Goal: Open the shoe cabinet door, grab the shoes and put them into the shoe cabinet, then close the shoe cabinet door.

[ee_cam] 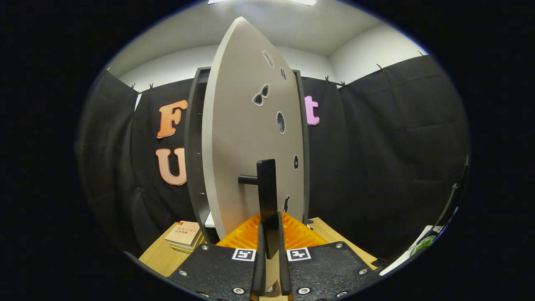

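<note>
Hand-held gripper [271, 246] clamped on black door handle [266, 196] of partly open shoe cabinet door [246, 138].

Pale grey shoe cabinet door [246, 138], upright and swung partly open, pierced by small cut-outs. Its dark bar handle [267, 196] projects at 6 o'clock. The dark cabinet [193, 146] stands behind.

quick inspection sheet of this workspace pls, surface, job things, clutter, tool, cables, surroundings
surface: wooden table, mostly hidden by the tool.
job's things: cabinet with its door swung partly open; black handle on the door.
clutter: books stacked left of the cabinet.
tool: tool shut on the handle, both fingers pressing its lower end.
cables: nothing seen.
surroundings: black cloth wall, white wall above.
</note>
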Motion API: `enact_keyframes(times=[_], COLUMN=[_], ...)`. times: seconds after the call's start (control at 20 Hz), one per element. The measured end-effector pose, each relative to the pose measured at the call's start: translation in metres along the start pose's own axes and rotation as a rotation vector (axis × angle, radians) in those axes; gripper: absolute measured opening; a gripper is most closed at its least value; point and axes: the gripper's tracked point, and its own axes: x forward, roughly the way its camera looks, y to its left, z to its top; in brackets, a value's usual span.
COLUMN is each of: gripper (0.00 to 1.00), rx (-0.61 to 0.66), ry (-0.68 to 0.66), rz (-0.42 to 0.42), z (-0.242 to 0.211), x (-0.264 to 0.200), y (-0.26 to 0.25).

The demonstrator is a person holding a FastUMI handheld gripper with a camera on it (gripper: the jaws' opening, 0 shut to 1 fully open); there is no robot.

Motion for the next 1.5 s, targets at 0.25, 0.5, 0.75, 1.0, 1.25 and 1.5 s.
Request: enact_keyframes(times=[0.25,0.5,0.75,1.0,1.25,1.5], gripper=[0.13,0.12,0.12,0.09,0.07,0.07], rx=[0.02,0.0,-0.005,-0.012,-0.009,0.011], ry=[0.0,-0.011,-0.023,-0.03,-0.019,-0.024], rz=[-0.016,0.077,0.089,0.098,0.103,0.089], z=[0.0,0.003,0.005,0.005,0.003,0.005], x=[-0.001,0.0,0.002,0.004,0.0,-0.001], y=[-0.009,-0.01,-0.019,-0.024,-0.027,-0.029])
